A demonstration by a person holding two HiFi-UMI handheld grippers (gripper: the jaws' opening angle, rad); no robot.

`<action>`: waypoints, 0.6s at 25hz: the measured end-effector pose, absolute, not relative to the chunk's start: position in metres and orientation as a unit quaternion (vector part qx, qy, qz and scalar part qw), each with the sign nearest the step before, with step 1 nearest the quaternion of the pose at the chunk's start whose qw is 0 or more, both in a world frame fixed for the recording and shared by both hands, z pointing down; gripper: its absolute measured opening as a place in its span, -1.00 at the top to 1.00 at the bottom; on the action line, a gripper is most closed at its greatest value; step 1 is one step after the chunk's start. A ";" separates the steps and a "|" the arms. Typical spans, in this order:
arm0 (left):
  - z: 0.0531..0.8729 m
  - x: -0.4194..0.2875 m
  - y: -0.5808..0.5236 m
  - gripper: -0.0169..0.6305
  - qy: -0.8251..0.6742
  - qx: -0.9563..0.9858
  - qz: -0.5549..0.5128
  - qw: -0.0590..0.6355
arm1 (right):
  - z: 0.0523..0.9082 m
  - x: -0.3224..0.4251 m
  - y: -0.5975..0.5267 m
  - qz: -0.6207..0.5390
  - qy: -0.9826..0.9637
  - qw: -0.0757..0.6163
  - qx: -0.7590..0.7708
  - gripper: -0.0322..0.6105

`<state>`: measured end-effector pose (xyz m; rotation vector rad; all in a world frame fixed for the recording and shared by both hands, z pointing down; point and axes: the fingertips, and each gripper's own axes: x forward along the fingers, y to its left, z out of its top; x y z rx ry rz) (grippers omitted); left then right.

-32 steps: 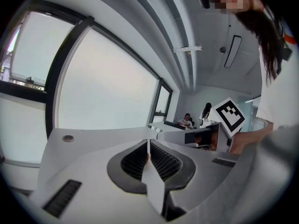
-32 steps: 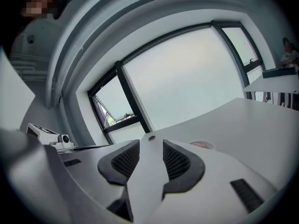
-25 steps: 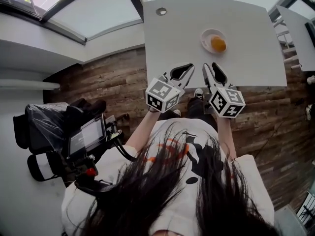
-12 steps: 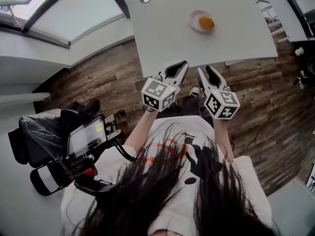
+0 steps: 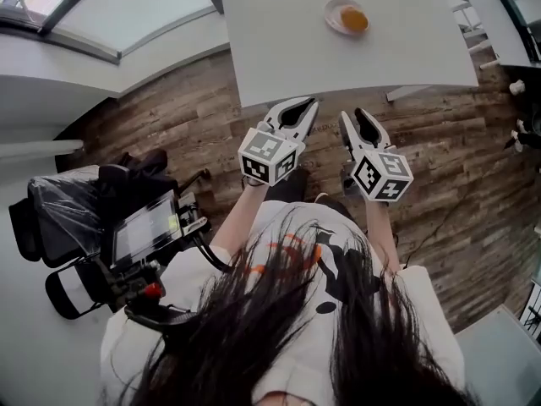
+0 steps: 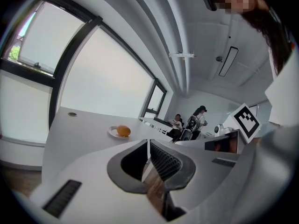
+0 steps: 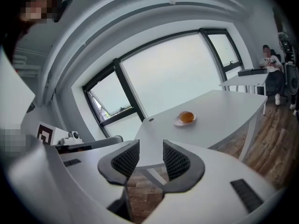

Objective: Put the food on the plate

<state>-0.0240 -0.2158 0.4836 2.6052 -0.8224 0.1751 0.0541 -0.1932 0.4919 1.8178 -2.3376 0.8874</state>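
Observation:
An orange piece of food [image 5: 354,19] lies on a small white plate [image 5: 336,10] at the far side of the grey table [image 5: 279,49]. Both grippers hang over the wooden floor, short of the table's near edge and well away from the plate. My left gripper [image 5: 309,104] is shut, its tips touching, with nothing held. My right gripper [image 5: 350,118] is shut as far as it goes; a narrow slit shows between its pads, with nothing in it. From the left gripper [image 6: 148,143] the food [image 6: 123,131] looks small and distant. It looks the same from the right gripper [image 7: 151,146], the food [image 7: 187,117] far ahead.
A cart with a monitor and black gear [image 5: 144,235] stands at my left. More tables [image 5: 507,24] stand to the right. People [image 6: 198,120] stand at the room's far end, and one person [image 7: 268,62] sits by a desk. Large windows run behind the table.
The table and plate have slid up and away in the head view. Both grippers, earlier over the table's near edge, now hang over the floor. Their jaws have not changed.

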 end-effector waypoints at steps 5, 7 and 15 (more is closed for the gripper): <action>0.483 0.000 -0.172 0.93 -0.291 0.934 0.076 0.192 | 0.495 0.071 -0.147 0.291 -0.759 0.015 0.582 0.39; 0.478 0.014 -0.152 0.93 -0.290 0.936 0.076 0.187 | 0.491 0.082 -0.126 0.288 -0.762 0.013 0.580 0.39; 0.472 0.056 -0.029 0.93 -0.301 0.935 0.083 0.170 | 0.479 0.119 -0.024 0.273 -0.783 0.003 0.559 0.39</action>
